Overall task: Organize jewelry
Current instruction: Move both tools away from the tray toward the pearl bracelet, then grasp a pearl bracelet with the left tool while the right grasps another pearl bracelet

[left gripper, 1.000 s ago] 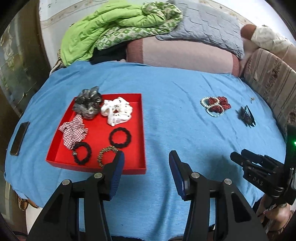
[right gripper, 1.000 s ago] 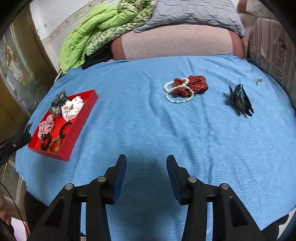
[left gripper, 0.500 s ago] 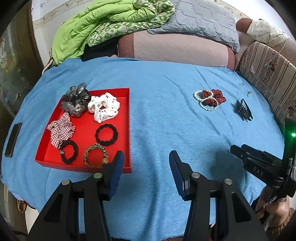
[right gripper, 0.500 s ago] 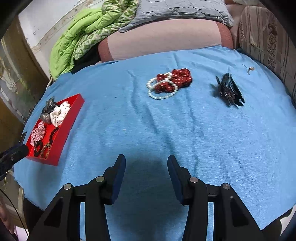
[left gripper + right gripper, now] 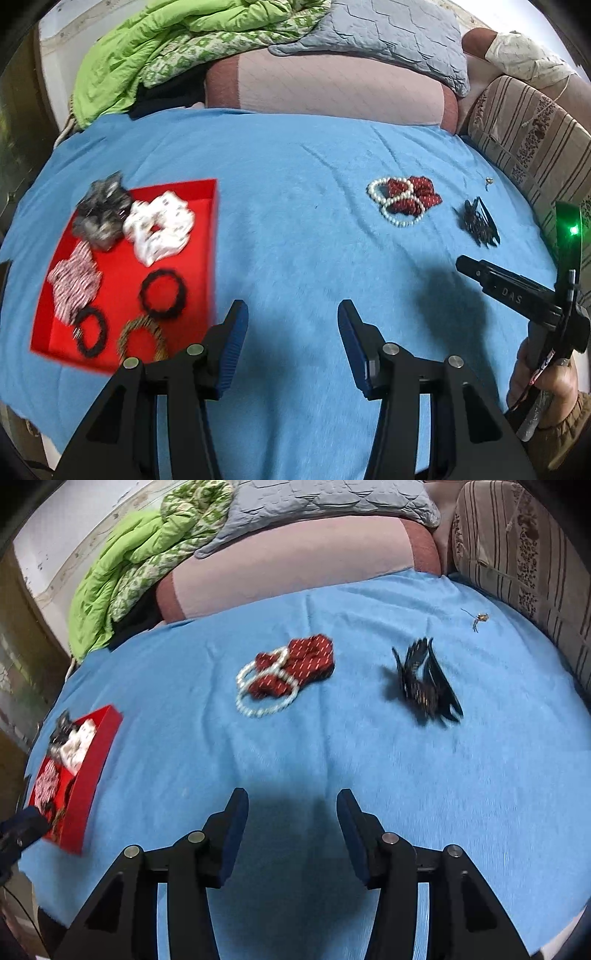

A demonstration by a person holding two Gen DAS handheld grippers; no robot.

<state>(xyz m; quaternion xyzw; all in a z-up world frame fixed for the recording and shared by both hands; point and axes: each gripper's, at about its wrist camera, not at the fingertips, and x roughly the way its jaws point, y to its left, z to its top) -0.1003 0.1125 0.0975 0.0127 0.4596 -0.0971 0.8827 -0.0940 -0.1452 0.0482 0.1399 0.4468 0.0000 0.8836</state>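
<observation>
From the left wrist view, the left gripper (image 5: pixel 291 321) is hanging over a blue cloth (image 5: pixel 295 236), its two black arms ending in ribbed blue pads that are standing wide apart with nothing between them. The cloth is looking soft and slightly creased, spreading across the whole surface. To the left, a shallow red tray (image 5: pixel 201 236) with square corners is lying flat on it. Inside are sitting a crinkled grey scrunchie (image 5: pixel 100 212), a puffy white scrunchie (image 5: pixel 160 229) with dark spots, a checked red-and-white one (image 5: pixel 74 282), two fuzzy black hair ties (image 5: pixel 162 293) and a brownish beaded ring (image 5: pixel 142 341). Further right, a red scrunchie (image 5: pixel 417 194) is lying tangled with a string of round white pearls (image 5: pixel 391 218). Just beyond it a spiky black hair claw (image 5: pixel 478 223) is resting on the cloth. The right gripper (image 5: pixel 469 266) is showing at the edge, a green light glowing on it.

From the right wrist view, the right gripper (image 5: pixel 291 808) is also standing wide open and empty above the cloth (image 5: pixel 295 757). The red scrunchie (image 5: pixel 306 662), dotted with pale flecks, and the looped pearls (image 5: pixel 264 701) are lying ahead, touching each other. The hair claw (image 5: pixel 424 683) is sitting to their right, apart from them. A tiny glinting trinket (image 5: pixel 478 619) is lying near the far edge. The tray (image 5: pixel 98 757) is sitting well off to the left. Quilted green and grey bedding (image 5: pixel 177 550) is piling up behind.
</observation>
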